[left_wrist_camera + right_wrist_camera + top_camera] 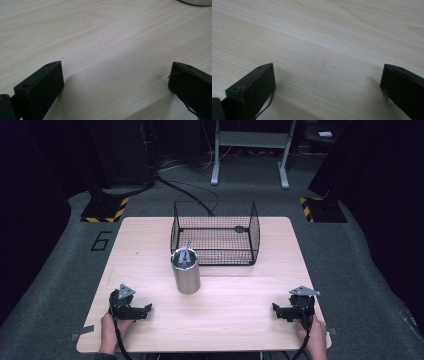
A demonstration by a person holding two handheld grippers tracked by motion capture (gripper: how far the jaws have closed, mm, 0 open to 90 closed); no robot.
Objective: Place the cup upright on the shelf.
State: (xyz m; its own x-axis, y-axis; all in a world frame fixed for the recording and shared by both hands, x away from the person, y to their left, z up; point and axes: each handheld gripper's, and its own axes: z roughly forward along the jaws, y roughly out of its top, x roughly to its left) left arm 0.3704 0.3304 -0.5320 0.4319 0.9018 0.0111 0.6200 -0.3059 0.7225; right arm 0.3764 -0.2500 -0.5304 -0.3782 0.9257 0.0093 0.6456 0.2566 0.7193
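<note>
High view: left gripper (146, 309) and right gripper (275, 308) rest gaping wide, empty, on the table (240, 290), flanking the metal cylinder (186, 270).

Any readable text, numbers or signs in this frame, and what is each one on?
"6": dark marking on the grey floor left of the table.
Nothing can be read on the metal cylinder, the wire basket or either gripper.
Yellow-black hazard stripes edge the stand bases; no words.
</note>
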